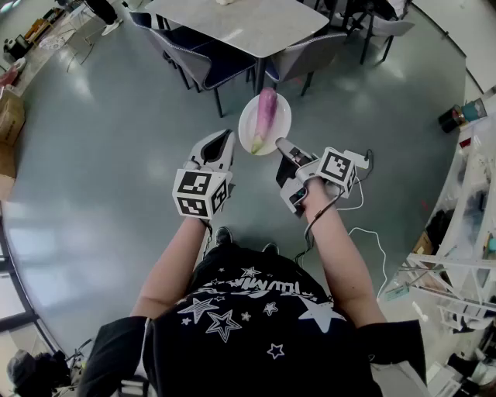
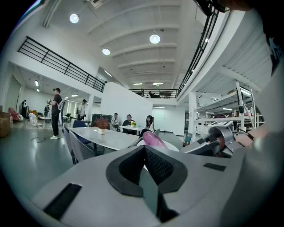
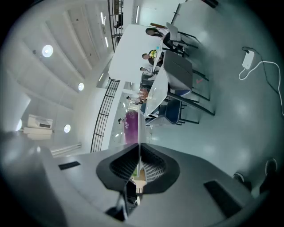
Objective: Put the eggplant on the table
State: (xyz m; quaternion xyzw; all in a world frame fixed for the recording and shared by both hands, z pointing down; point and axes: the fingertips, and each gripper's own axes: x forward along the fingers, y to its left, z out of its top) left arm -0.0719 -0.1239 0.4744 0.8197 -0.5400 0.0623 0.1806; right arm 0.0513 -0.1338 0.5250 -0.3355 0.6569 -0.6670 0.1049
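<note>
eggplant (image 1: 265, 115) sits loose on the plate (image 1: 284, 120) your right gripper (image 1: 282, 145) pinches by the rim; tilt and it rolls off. left gripper (image 1: 222, 139) beside it is closed, empty.

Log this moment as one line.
left gripper: shut, empty | right gripper: shut on plate rim | eggplant: on plate | table: ahead, not reached

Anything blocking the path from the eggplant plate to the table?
Nothing visible in between. Purple eggplant lies on the round white plate clamped by the right gripper; grey chairs flank the near corner of the grey table.
</note>
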